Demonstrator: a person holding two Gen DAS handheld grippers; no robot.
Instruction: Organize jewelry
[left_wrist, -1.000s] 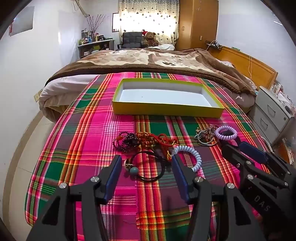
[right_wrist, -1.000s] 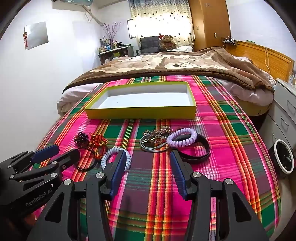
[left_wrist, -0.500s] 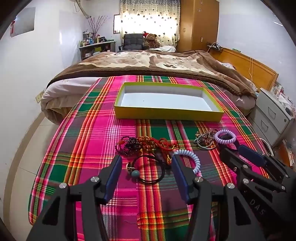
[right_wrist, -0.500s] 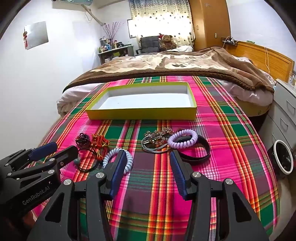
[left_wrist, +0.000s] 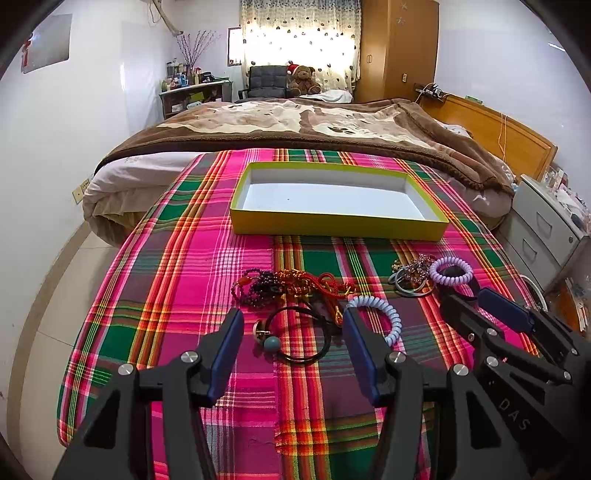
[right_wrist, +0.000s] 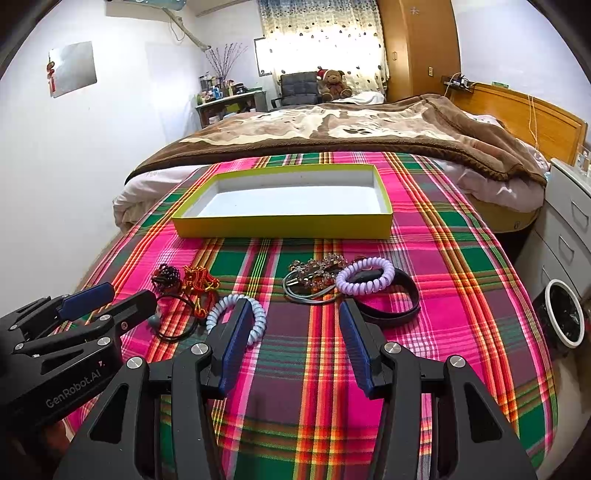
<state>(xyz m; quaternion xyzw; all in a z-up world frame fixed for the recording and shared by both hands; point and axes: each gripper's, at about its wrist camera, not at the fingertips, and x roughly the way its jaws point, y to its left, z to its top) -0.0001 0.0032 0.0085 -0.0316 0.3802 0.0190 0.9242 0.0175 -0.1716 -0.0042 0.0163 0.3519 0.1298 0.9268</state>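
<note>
A shallow yellow box (left_wrist: 340, 226) with a white inside stands on the plaid cloth, with nothing in it. In front of it lie dark beads with a red cord (left_wrist: 291, 284), a black hair tie with a grey bead (left_wrist: 303, 338), a pale blue coil bracelet (left_wrist: 384, 314), metal bangles (left_wrist: 410, 278) and a lilac coil (left_wrist: 450, 267). My left gripper (left_wrist: 291, 317) is open just above and before the hair tie. My right gripper (right_wrist: 295, 310) is open between the pale blue coil (right_wrist: 218, 314) and a black band (right_wrist: 399, 310), near the lilac coil (right_wrist: 365, 275).
The plaid cloth (right_wrist: 461, 258) covers the foot of a bed, with a brown blanket (right_wrist: 332, 129) behind. White drawers (right_wrist: 569, 229) and a round bin (right_wrist: 565, 314) stand at the right. The left gripper's fingers (right_wrist: 110, 299) sit close to the red cord (right_wrist: 197, 278).
The left gripper has drawn back a little, so the box looks slightly farther away. Both grippers stay open, and the jewelry has not moved.
</note>
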